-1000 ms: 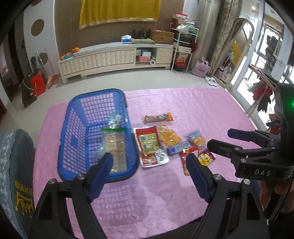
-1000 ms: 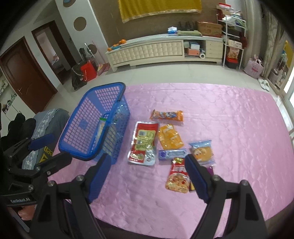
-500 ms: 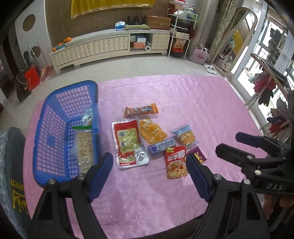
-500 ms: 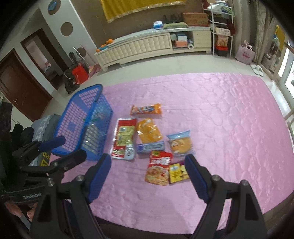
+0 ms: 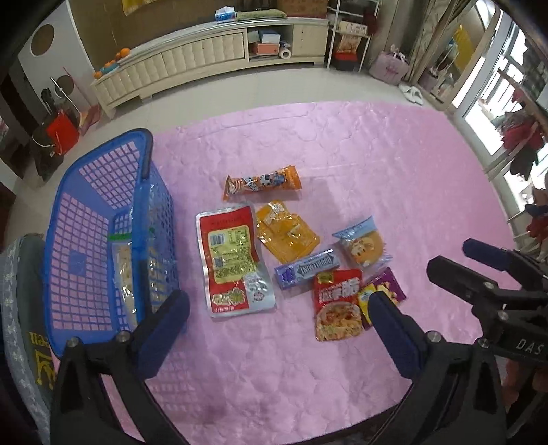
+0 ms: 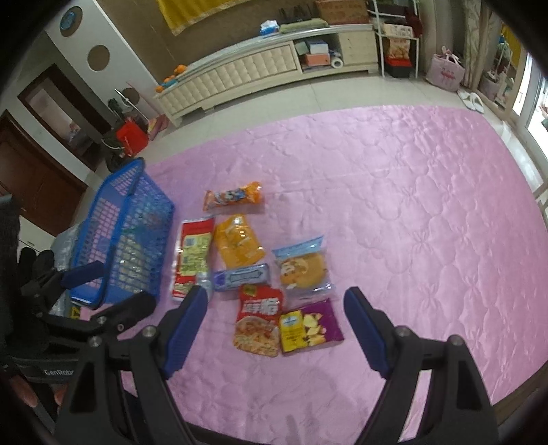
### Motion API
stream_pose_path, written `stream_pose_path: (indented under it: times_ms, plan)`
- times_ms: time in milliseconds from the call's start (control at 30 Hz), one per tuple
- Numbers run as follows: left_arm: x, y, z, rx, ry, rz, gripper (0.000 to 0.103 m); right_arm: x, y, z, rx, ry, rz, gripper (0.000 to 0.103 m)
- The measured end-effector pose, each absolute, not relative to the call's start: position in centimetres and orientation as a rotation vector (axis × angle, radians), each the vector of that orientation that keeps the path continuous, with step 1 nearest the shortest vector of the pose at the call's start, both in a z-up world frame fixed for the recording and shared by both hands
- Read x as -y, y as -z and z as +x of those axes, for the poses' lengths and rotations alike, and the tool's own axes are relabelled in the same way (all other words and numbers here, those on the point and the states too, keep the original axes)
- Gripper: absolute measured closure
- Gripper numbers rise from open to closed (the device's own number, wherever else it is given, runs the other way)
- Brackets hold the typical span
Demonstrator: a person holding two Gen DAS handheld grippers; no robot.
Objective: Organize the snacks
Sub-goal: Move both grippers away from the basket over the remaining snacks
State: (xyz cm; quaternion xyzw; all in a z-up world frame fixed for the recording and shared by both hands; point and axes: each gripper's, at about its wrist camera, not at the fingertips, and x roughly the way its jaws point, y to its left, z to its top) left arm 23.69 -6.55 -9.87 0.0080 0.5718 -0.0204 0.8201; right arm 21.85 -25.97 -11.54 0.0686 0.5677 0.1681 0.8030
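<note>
Black plastic arms with blue padded fingers frame both views: the left gripper [image 5: 278, 321] is spreading its jaws with nothing between them, and the right gripper [image 6: 275, 318] stands wide apart and empty too. Both hang above the near edge of a glossy pink quilted cloth [image 5: 359, 164] stitched in a soft flower pattern.

Nearest lies a flat red noodle packet [image 6: 258, 321], touching a purple and yellow pouch [image 6: 310, 325] at its right. Just behind them sit a slim blue gum pack [image 6: 239, 276] and a clear wrapper with a round cookie [image 6: 303, 268] inside. Left of these is a long red and silver foil pouch [image 5: 233, 263] with a yellow label, and next to it a crinkled clear orange bag [image 5: 286, 232]. Farthest in the cluster, an orange tube-shaped wrapper [image 5: 262, 181] lies crosswise, apart from the others.

At the left stands a blue plastic basket [image 5: 85, 246] with grid walls; inside, a clear zip bag [image 5: 123, 270] with a green strip leans on its right wall. The basket's wall is just beside the foil pouch.

Beyond the cloth are pale floor tiles, a long cream tufted cabinet [image 6: 246, 72] with oranges on top, a metal shelf rack [image 5: 349, 30], a red bag [image 6: 132, 138] and a dark wooden door [image 6: 30, 167]
</note>
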Motion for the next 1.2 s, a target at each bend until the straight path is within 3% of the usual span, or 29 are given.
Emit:
stream_pose_path:
  times_ms: [567, 1200]
  plan:
    - [6.1, 17.5, 29.6, -1.347, -0.063, -0.013, 0.000, 25.6, 18.3, 26.7, -1.304, -0.374, 0.148, 0.018]
    - [2.5, 23.3, 31.8, -1.417, -0.183, -0.023, 0.023, 25.4, 21.9, 28.3, -1.339, -0.396, 0.152, 0.018]
